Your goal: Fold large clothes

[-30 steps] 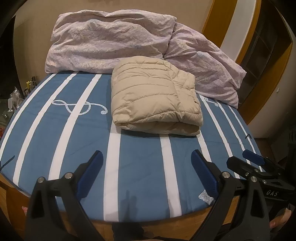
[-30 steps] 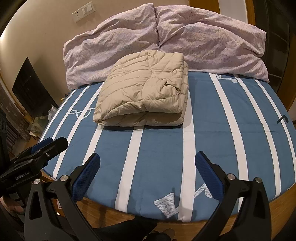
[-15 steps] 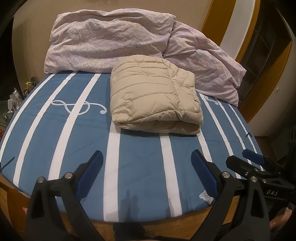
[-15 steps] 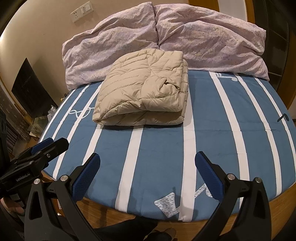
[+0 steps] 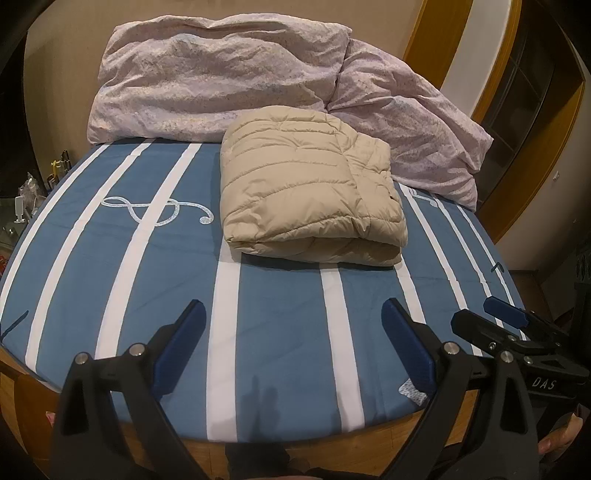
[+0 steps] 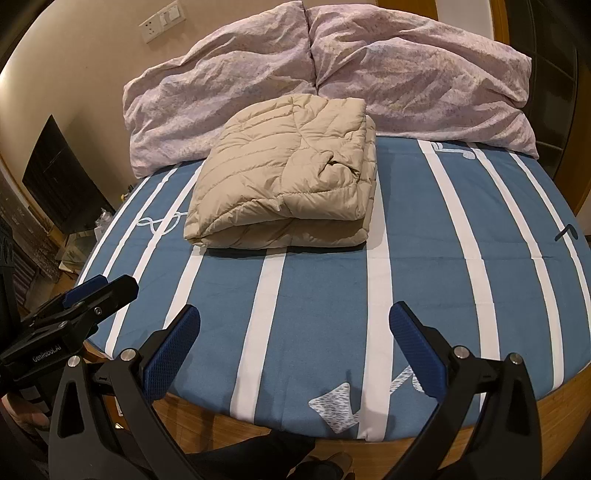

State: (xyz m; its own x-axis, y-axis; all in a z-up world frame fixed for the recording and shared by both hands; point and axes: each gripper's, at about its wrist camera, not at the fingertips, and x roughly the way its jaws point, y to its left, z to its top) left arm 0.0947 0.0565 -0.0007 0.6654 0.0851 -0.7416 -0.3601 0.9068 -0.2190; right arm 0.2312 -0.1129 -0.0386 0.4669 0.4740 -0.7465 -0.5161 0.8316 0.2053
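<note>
Beige quilted jacket point(image 5: 310, 188) lying folded in squat bundle mid-bed point(image 5: 280, 332), just before lilac pillows point(image 5: 221, 81). Left gripper point(image 5: 291, 332) and right gripper point(image 6: 295, 336) both hanging over bed's near edge, jaws spread wide, gripping nothing, well apart from jacket. Folding looking finished; next move probably calling only for tidying or setting bundle aside. Right view showing bunched tuck on bundle's top and wall socket point(image 6: 162, 20); left view showing treble-clef print point(image 5: 155, 210) whole.

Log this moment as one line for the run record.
left gripper: open, empty | right gripper: open, empty | beige puffer jacket: folded on striped bed, touching pillows | fold looks done
</note>
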